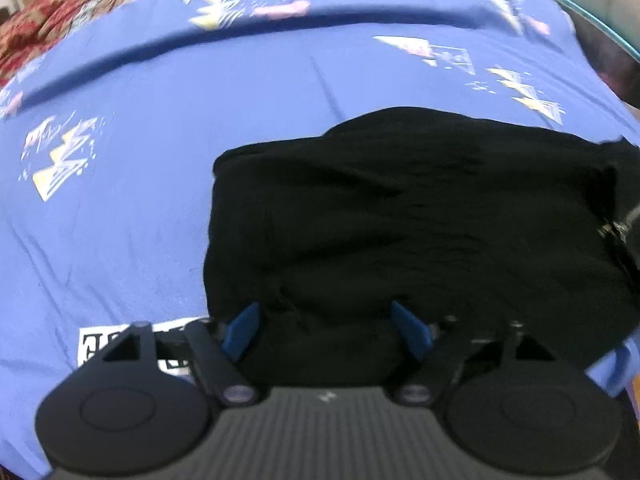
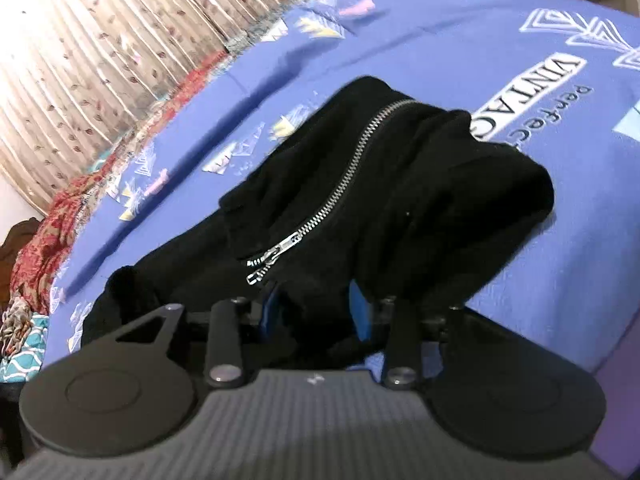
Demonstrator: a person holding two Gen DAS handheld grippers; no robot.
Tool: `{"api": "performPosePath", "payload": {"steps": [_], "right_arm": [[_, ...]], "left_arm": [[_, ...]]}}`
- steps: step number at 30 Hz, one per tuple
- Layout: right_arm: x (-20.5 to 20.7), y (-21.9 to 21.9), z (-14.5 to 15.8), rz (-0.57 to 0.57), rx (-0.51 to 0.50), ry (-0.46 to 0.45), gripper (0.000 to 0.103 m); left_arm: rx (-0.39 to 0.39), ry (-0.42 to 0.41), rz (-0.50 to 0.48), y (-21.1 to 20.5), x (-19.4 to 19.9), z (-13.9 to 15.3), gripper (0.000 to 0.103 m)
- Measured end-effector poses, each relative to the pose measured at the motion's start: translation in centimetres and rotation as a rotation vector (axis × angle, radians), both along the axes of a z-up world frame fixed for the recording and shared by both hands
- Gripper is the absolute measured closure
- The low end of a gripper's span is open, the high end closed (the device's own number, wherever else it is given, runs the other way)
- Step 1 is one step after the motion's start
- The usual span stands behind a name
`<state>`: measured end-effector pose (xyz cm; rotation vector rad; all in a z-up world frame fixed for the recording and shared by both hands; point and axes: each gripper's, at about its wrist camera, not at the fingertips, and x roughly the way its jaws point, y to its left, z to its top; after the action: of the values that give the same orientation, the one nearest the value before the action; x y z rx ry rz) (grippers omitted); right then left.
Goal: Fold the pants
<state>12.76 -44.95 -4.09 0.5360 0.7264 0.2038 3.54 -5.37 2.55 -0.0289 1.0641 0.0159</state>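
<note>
Lying bunched at centre of the sheet (image 1: pixel 160 128): pants (image 1: pixel 400 220), already folded to a compact bundle, zipper (image 2: pixel 340 184) running toward 1 o'clock. Left gripper (image 1: pixel 326 330) spreading wide, pinching nothing. Right gripper (image 2: pixel 314 312) half closed, probably nipping cloth at 6 o'clock. Remaining: tidying, perhaps one fold.

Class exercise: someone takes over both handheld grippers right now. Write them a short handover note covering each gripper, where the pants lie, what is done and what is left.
Left gripper: jaws wide apart, over the near edge of the black pants; pads not pressing the cloth.
Right gripper: jaws part open with a bunch of fabric between them, below the silver zipper; a real grip cannot be confirmed.
Pants: folded into a compact, rumpled bundle on the blue bedsheet.
Done: main folds, it seems.
Left: probably flatten and square the bundle, then withdraw both grippers.
</note>
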Motion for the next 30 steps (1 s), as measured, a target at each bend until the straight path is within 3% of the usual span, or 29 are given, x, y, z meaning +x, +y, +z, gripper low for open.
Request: {"api": "performPosePath", "payload": {"steps": [2,6,9,10,15,16,18,19,24,26,30], "right_arm": [[-0.4,0.1,1.0,0.023,-0.02,-0.008,0.062],[-2.3,-3.5,3.3,-0.033,0.101,-0.144,0.056],[-3.4,-6.7,3.8,-0.15,0.089,-0.21,0.04],[-3.4,-7.7,3.5,-0.192,0.085,-0.207,0.034],[-2.4,-9.9,1.4,-0.266,0.128,-0.133,0.03],[-2.1,-9.8,0.9,-0.251,0.144,-0.114,0.033],[-1.7,-9.2,0.3,-0.204,0.161,-0.083,0.061],[-1.5,-8.8,0.1,-0.193,0.147,-0.06,0.085],[-2.9,-9.0,0.4,-0.169,0.145,-0.074,0.089],[-3.2,-9.4,0.2,-0.159,0.161,-0.074,0.089],[-2.7,-10.2,-0.5,-0.146,0.192,-0.067,0.089]], "left_arm": [[-0.02,0.011,0.013,0.3,0.1,0.6,0.03],[-0.073,-0.065,0.009,0.9,-1.2,3.7,0.032],[-0.102,-0.133,0.005,1.1,-1.7,6.2,0.031],[-0.113,-0.15,-0.001,1.0,-1.7,7.0,0.031],[-0.188,-0.16,-0.083,-1.1,0.0,9.3,0.028],[-0.204,-0.15,-0.107,-1.8,0.6,9.5,0.028],[-0.24,-0.132,-0.158,-3.5,2.2,10.1,0.029],[-0.26,-0.123,-0.194,-4.7,3.2,10.3,0.029],[-0.259,-0.145,-0.431,-14.6,8.4,11.0,0.028],[-0.246,-0.128,-0.521,-19.2,10.9,10.0,0.023],[-0.173,-0.065,-0.591,-26.5,14.9,6.5,0.019]]}}
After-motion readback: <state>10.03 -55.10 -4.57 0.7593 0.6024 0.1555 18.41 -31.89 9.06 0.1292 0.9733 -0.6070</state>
